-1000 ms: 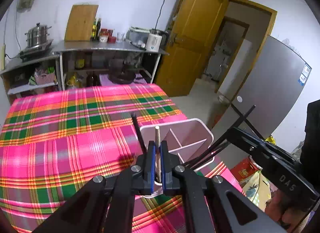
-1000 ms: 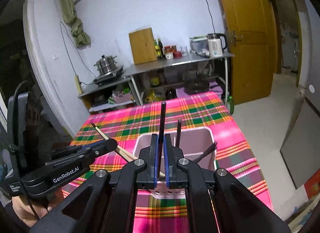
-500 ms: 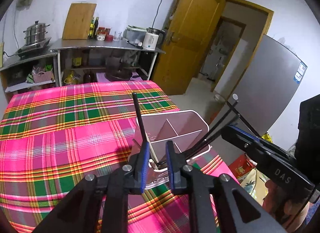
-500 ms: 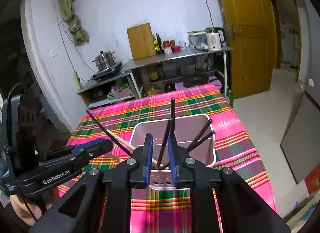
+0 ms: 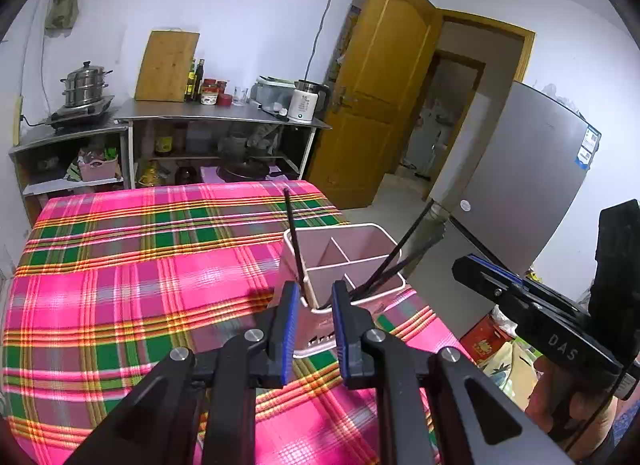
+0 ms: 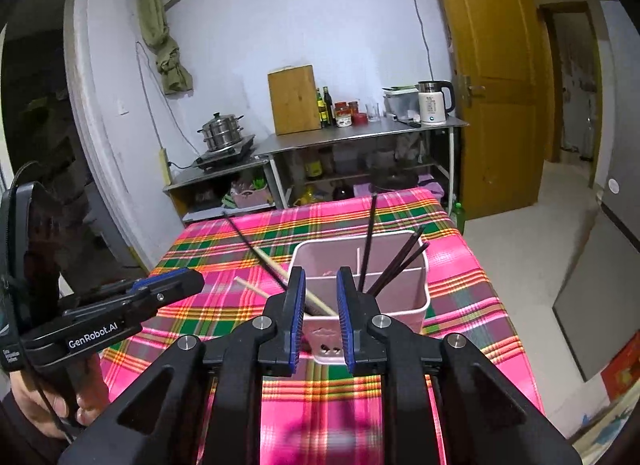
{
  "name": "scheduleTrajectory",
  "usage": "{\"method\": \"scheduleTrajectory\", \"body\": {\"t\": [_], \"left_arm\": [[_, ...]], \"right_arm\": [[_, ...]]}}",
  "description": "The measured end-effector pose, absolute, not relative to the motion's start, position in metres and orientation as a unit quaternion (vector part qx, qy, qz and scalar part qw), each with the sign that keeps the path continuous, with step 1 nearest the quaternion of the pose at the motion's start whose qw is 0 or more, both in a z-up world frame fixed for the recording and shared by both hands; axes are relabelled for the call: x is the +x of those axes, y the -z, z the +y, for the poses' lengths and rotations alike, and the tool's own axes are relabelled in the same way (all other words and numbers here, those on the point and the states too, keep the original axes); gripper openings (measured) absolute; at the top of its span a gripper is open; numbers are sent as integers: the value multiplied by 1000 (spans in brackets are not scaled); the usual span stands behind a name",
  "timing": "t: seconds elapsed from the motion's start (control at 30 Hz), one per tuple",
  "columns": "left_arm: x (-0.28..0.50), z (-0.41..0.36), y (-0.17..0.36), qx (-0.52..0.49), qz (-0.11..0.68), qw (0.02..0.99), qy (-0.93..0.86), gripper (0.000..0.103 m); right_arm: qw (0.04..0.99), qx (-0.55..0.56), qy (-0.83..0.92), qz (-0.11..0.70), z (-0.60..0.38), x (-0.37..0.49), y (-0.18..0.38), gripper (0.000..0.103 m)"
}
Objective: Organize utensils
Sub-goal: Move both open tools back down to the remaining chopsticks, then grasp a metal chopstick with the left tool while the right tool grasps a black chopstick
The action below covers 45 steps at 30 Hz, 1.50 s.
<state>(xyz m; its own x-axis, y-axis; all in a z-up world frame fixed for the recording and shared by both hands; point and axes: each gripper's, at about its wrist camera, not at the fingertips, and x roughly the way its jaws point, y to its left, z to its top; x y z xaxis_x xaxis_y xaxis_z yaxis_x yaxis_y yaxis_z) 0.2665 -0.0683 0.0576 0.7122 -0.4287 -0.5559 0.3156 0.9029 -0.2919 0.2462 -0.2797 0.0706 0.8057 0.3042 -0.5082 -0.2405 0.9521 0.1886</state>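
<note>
Grippers, two, hand-held, both with jaws parted and nothing between the blue pads. Left gripper [image 5: 311,301] hovers just short of the near corner of the holder; right gripper [image 6: 322,297] hovers at the near wall of the same holder, seen from the opposite flank. Each gripper shows in the other's camera, set a little to the side.

Holder [image 5: 370,293]: pale pink plastic bin, upright, divided into compartments, standing near the edge of the table on the side toward the refrigerator.

Chopsticks, dark [image 6: 400,263]: several, tips down in a near compartment, tops fanned up and outward toward the refrigerator side. One further dark stick [image 5: 293,243] leans near the corner closest to the left gripper, almost upright.

Chopsticks, light wooden [image 6: 316,299]: two, slanting low across the near compartment, upper ends pointing toward the left gripper's side; which partition they rest in cannot be told.

Tablecloth [image 5: 140,265]: pink, green and yellow plaid, no loose utensils visible on it.

Judgement: sorting appears largely done. Should another stick need straightening, its long axis rises steeply out of the bin, directly ahead of both grippers; the left one sits nearer the lone dark stick, the right one nearer the wooden pair.
</note>
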Motion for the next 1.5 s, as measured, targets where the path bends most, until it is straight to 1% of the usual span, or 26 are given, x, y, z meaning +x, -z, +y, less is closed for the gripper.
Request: {"method": "scheduleTrajectory", "body": {"t": [0.2,0.33,0.53,0.67,0.83,1.07,1.23,1.3,1.43,1.5], "left_arm": [[245,-56,-45,-81,326,923,188,16],[235,-45,-26,-83,339,921,175,17],[229,-22,22,-93,381,908,149,17],[230,-6,60,-103,418,894,122,23],[232,2,94,-111,450,879,110,24],[243,1,117,-101,476,869,86,24],[250,-6,120,-93,481,868,82,24],[253,-7,121,-86,479,870,79,23],[255,-6,123,-75,475,874,70,7],[254,0,123,-81,474,873,74,7]], "right_arm": [[941,54,-161,292,-266,234,-55,16],[933,52,-171,311,-256,230,-37,16],[916,51,-190,350,-238,229,-2,16],[901,50,-203,381,-223,230,25,16],[887,50,-213,407,-210,232,51,16],[876,48,-218,427,-198,237,68,16],[869,47,-223,439,-188,242,77,16],[868,48,-223,442,-187,244,80,16],[864,51,-223,449,-181,249,86,16],[862,52,-224,452,-178,251,89,16]]}}
